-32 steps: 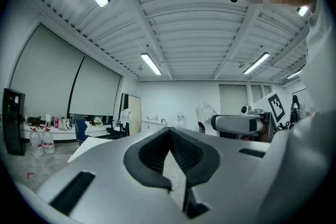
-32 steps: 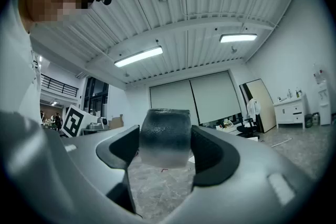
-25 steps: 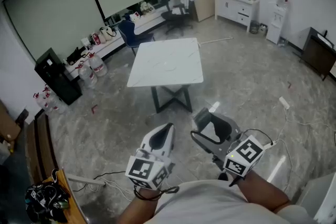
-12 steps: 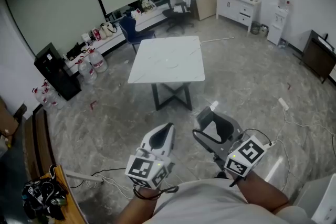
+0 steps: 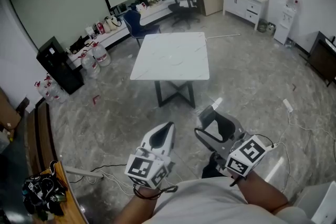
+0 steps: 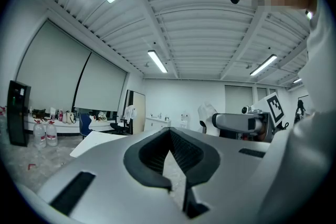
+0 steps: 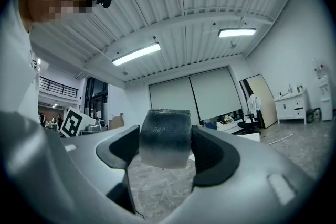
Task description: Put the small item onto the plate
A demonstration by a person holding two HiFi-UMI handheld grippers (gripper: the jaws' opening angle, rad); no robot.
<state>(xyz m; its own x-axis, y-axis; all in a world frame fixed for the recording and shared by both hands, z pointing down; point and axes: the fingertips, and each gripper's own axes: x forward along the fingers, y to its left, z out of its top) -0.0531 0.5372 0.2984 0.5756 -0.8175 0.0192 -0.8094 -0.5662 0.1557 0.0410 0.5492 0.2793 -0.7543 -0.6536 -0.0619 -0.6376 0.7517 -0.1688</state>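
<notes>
Table (image 5: 170,56) nearer; right gripper (image 5: 211,114) clasps item (image 7: 164,136).

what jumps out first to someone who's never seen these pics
The eye falls first on the small dark-grey rounded block with a pale lower edge, clamped between the jaws of the right gripper and held in the air in front of the person. Next comes the white square table, standing alone on the grey marbled floor in the middle of the room. The left gripper is beside the right one, its jaws together on nothing.
</notes>
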